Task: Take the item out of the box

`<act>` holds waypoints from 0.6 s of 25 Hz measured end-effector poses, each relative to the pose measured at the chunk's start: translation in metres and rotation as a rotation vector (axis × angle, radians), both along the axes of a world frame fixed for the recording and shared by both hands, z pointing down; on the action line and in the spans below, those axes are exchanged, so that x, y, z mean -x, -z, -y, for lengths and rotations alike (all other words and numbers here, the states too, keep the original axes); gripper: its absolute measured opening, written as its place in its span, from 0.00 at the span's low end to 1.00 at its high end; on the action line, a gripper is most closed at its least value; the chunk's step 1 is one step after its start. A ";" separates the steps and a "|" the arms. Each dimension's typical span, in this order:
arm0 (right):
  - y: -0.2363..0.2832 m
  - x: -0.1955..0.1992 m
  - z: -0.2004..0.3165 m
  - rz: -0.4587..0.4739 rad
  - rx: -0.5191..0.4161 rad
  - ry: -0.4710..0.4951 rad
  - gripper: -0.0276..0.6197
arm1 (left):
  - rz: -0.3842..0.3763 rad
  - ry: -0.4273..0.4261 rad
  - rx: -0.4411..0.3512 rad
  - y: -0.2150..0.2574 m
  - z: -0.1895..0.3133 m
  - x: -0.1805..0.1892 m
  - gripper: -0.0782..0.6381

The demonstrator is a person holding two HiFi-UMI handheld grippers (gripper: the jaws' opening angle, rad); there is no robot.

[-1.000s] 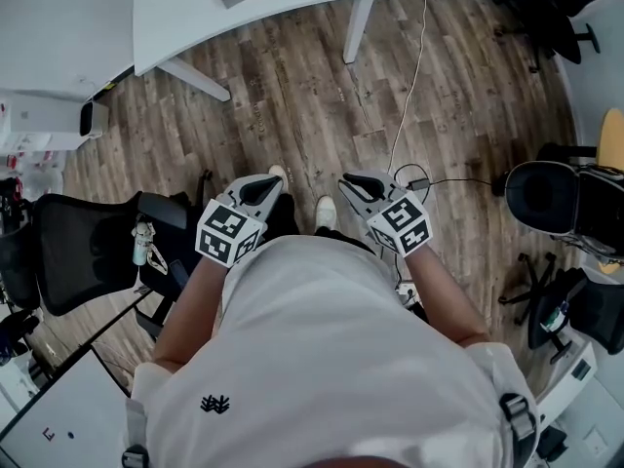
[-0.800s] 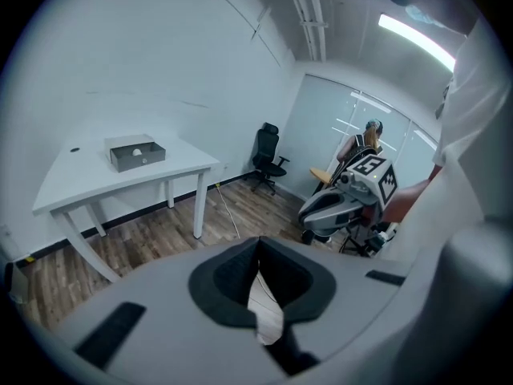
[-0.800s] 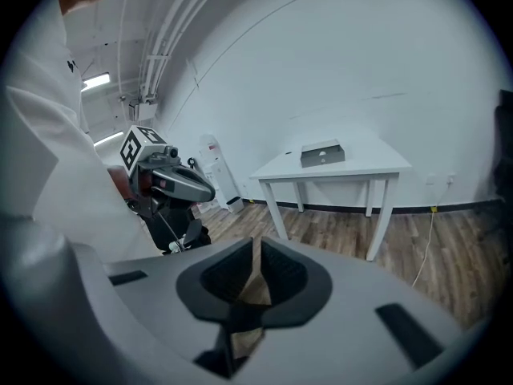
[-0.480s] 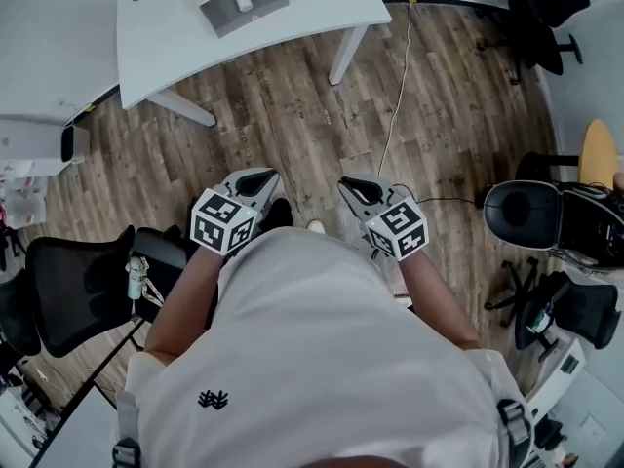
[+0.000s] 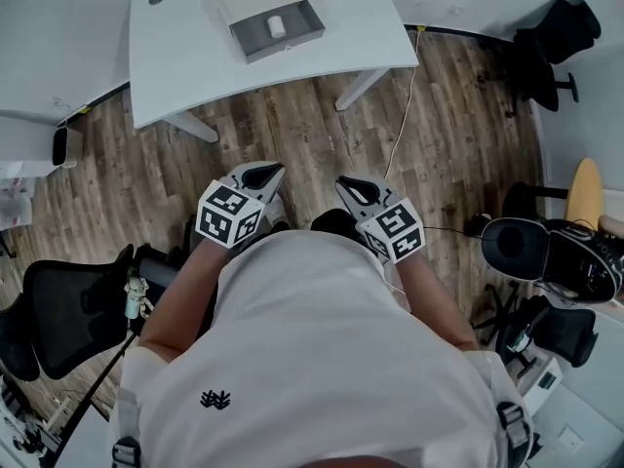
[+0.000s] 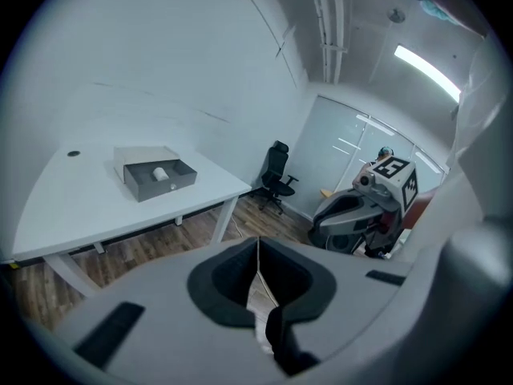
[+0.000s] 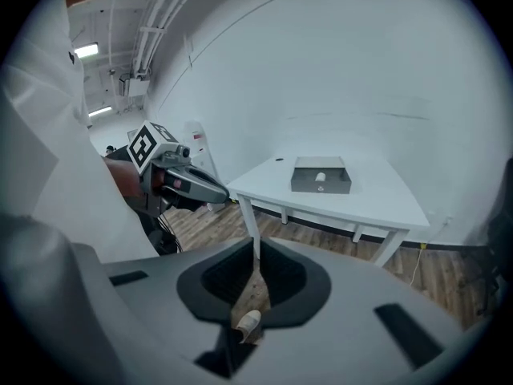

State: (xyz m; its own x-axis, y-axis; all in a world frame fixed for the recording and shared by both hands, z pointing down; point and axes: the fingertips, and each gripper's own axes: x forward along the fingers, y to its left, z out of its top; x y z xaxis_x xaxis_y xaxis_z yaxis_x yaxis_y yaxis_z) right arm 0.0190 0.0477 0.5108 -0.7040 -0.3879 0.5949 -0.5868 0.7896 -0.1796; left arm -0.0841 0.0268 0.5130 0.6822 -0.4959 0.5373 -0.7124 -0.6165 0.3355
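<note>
An open grey box (image 5: pixel 278 29) stands on a white table (image 5: pixel 195 57) far ahead of me, with a small white item (image 5: pixel 276 26) lying inside it. The same box (image 6: pixel 156 175) and item (image 6: pixel 160 173) show in the left gripper view, and the box (image 7: pixel 321 176) with the item (image 7: pixel 321 176) in the right gripper view. My left gripper (image 5: pixel 265 172) and right gripper (image 5: pixel 348 183) are held close to my chest above the wooden floor, well short of the table. Both have their jaws shut with nothing between them.
Black office chairs stand at the left (image 5: pixel 68 300) and the right (image 5: pixel 546 252), another at the far right corner (image 5: pixel 551 32). A white cable (image 5: pixel 405 115) runs across the wooden floor (image 5: pixel 292 135) from the wall. The table's legs (image 5: pixel 190 125) stand between me and the box.
The view has advanced toward the table: table and box have come lower and fuller into the head view. Both grippers stay shut in front of my chest.
</note>
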 end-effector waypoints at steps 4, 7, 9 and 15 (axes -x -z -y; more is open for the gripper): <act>0.000 0.018 0.015 -0.007 0.013 0.037 0.09 | -0.013 0.050 0.005 -0.002 0.025 0.017 0.12; -0.002 0.023 0.030 -0.013 0.016 0.072 0.09 | -0.007 0.085 -0.010 -0.001 0.047 0.025 0.13; -0.003 0.024 0.044 -0.006 0.016 0.087 0.09 | 0.003 0.113 -0.019 0.000 0.063 0.028 0.18; -0.002 0.022 0.093 0.027 0.014 0.145 0.09 | 0.030 0.212 -0.017 0.000 0.115 0.034 0.19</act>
State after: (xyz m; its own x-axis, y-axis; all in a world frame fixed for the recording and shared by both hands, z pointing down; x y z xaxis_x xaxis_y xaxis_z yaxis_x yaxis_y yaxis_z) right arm -0.0035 -0.0449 0.5128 -0.7676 -0.2728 0.5800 -0.4617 0.8629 -0.2053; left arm -0.1183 -0.0883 0.5127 0.5455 -0.6360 0.5459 -0.8362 -0.4572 0.3029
